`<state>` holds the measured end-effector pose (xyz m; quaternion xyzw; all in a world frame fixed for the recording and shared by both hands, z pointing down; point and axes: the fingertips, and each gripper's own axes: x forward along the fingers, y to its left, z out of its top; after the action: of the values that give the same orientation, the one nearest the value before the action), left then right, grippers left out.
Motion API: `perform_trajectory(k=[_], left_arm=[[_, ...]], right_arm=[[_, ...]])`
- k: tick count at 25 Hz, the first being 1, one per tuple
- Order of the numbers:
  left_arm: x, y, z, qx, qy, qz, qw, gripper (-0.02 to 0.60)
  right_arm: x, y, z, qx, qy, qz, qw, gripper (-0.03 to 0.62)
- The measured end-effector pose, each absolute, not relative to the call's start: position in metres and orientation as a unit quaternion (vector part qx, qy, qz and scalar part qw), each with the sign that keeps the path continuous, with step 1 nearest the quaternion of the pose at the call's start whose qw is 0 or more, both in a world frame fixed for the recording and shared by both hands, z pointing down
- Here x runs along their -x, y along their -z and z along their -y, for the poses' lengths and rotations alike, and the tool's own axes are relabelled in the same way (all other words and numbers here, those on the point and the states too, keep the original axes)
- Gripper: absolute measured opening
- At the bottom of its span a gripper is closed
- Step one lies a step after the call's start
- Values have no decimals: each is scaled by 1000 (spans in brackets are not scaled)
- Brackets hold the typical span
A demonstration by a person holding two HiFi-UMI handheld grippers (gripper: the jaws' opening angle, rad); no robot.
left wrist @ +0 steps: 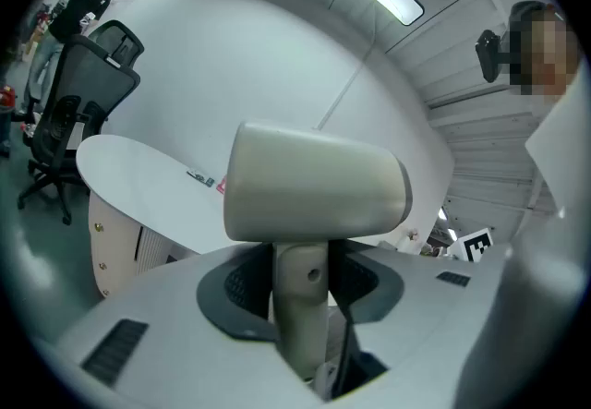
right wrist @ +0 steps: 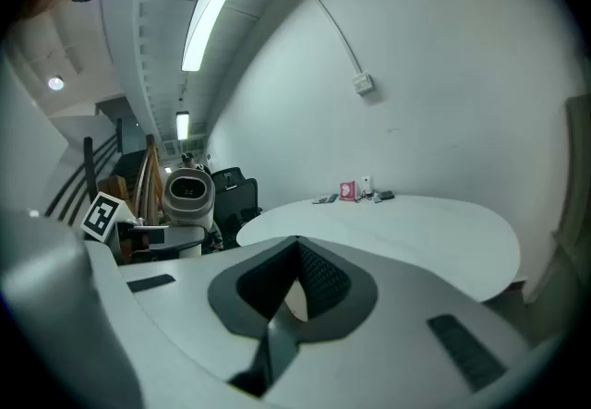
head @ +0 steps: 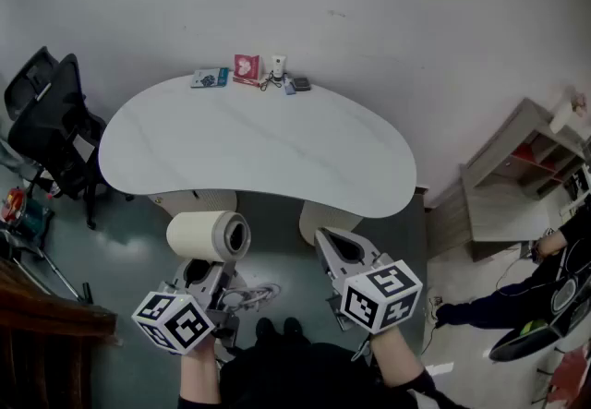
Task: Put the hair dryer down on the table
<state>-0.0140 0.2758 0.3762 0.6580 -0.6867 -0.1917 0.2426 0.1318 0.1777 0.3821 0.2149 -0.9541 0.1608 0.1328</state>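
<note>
Left tool [head: 209, 276] pinches the handle of the cream plastic hair dryer with a round barrel [head: 208, 235]; in the left gripper view the dark pads [left wrist: 242, 282] press on either side of the upright handle, barrel [left wrist: 314, 195] lying crosswise above the jaws; hair dryer is off the white kidney-shaped surface [head: 259, 153], in the air on the near side of its front edge, over the grey-green floor [head: 138, 259]; barrel roughly level, open end turned toward the right tool [head: 340, 248]; right tool jaws pressed together, nothing between them, seam visible in the right gripper view [right wrist: 294, 282]; right tool sits just beside the left, also short of the surface edge; right gripper view shows the hair dryer [right wrist: 188, 197] off to its left, open end facing the camera; far edge of the surface carries a red card box [head: 247, 68], a blue packet [head: 210, 78], a small white item [head: 278, 64] and a dark small item [head: 300, 83], close together in a row; black office chair [head: 51, 126] at the surface's left end; pale wooden shelf [head: 517, 158] to the right; a person in dark clothes [head: 554, 278] at the right edge.
</note>
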Motion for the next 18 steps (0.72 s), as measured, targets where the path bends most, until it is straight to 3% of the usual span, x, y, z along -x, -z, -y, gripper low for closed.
perform_trajectory(k=[18], left_arm=[[1,-384,-272,-644,196,695,253,160]], right_arm=[[-147,-381,-174,-197,-144,961,130,2]])
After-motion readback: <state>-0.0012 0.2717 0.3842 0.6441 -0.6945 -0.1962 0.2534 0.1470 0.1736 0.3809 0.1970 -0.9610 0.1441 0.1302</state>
